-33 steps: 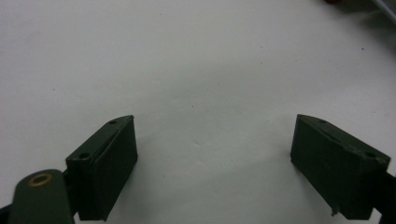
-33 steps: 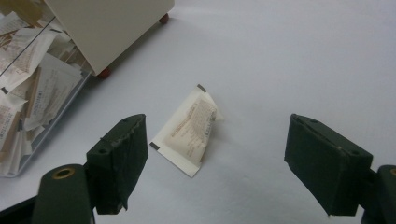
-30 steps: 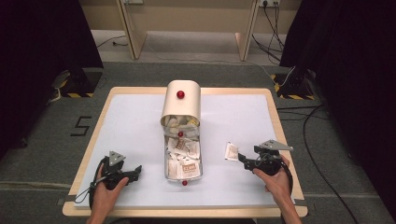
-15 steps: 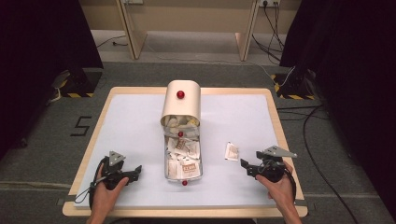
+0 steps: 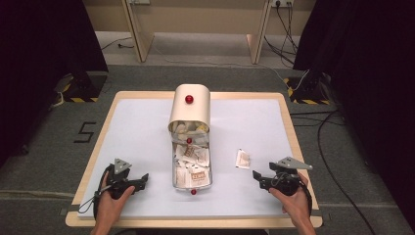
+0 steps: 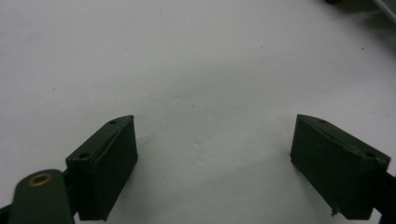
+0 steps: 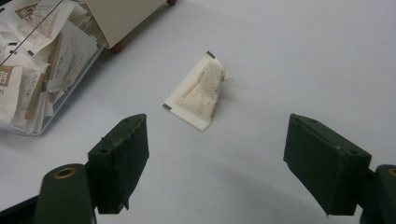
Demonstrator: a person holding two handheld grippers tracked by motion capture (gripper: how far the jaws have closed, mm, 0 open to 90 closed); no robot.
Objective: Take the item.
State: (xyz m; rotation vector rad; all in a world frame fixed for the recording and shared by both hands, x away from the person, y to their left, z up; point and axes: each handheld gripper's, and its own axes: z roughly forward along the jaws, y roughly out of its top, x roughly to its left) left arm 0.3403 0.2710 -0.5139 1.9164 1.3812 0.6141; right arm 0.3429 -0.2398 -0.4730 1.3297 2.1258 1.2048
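A clear drawer (image 5: pixel 174 177) full of paper sachets (image 5: pixel 191 161) is pulled out from a cream box (image 5: pixel 191 110) with red knobs at the table's middle. One loose sachet (image 5: pixel 242 158) (image 7: pixel 198 92) lies flat on the white mat to the drawer's right. My right gripper (image 5: pixel 258 178) (image 7: pixel 215 170) rests near the front right, open and empty, its jaws pointing at that sachet from a short way off. My left gripper (image 5: pixel 143 179) (image 6: pixel 215 165) sits at the front left, open over bare mat, with nothing between its jaws.
The drawer's clear wall (image 7: pixel 70 88) and its heaped sachets show at the upper left of the right gripper view. The wooden table edge (image 5: pixel 195 223) runs just behind both hands. Cables (image 5: pixel 337 161) trail over the floor on the right.
My right gripper has drawn back toward the front right corner, away from the loose sachet lying on the mat. The left gripper has stayed still.
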